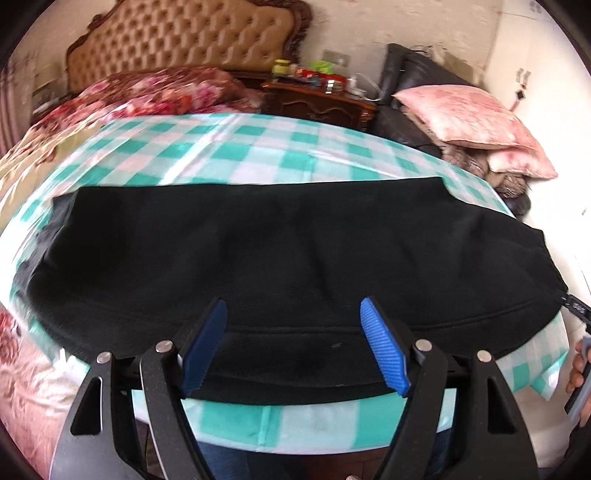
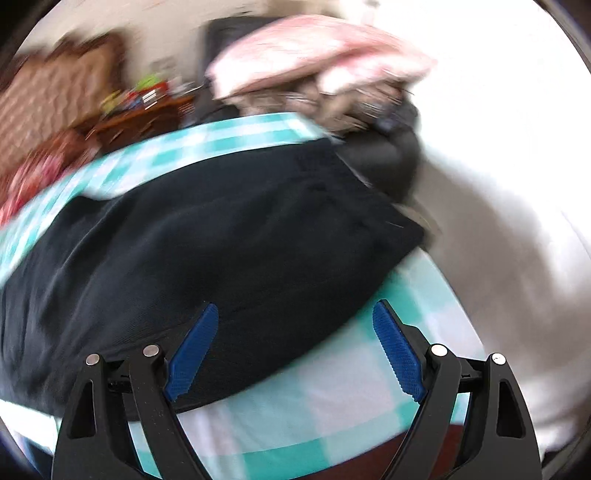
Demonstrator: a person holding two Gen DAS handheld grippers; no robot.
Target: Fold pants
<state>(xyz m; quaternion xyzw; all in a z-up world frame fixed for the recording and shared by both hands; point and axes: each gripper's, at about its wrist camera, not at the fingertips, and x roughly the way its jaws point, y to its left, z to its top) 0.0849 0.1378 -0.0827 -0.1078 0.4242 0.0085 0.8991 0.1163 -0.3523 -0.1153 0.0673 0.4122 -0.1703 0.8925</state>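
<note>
Lying flat, the pants (image 1: 258,251) spread just ahead of each wide-open, seemingly empty tool (image 1: 293,347) (image 2: 295,354).

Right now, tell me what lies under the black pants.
The black pants lie flat on the teal checked cloth, which shows around their edges. Whatever the cloth covers beneath them is hidden.

A tufted tan headboard (image 1: 184,37), a dark wooden nightstand (image 1: 317,103) and a black leather chair (image 1: 413,74) line the pale wall (image 1: 369,29)
</note>
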